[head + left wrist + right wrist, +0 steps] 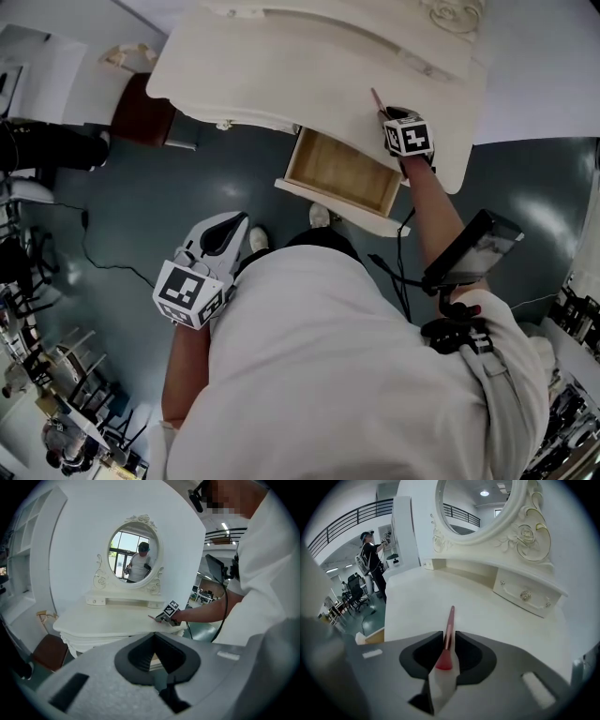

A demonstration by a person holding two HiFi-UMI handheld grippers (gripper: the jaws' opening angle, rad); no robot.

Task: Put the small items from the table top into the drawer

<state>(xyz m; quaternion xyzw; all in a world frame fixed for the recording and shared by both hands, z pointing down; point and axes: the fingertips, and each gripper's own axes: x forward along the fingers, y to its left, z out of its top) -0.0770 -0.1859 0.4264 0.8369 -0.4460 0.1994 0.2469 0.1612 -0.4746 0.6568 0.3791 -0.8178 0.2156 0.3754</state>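
Centrally, a wooden drawer (pixel 342 173) stands open under the cream dressing table (pixel 281 75). Your right gripper (pixel 449 641) pinches a slim pink makeup brush (pixel 450 620) over its top; your left gripper (pixel 232 223), lower left, is closed, empty.

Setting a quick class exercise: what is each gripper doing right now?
Left gripper: closed, holding nothing.
Right gripper: closed on a pink brush.
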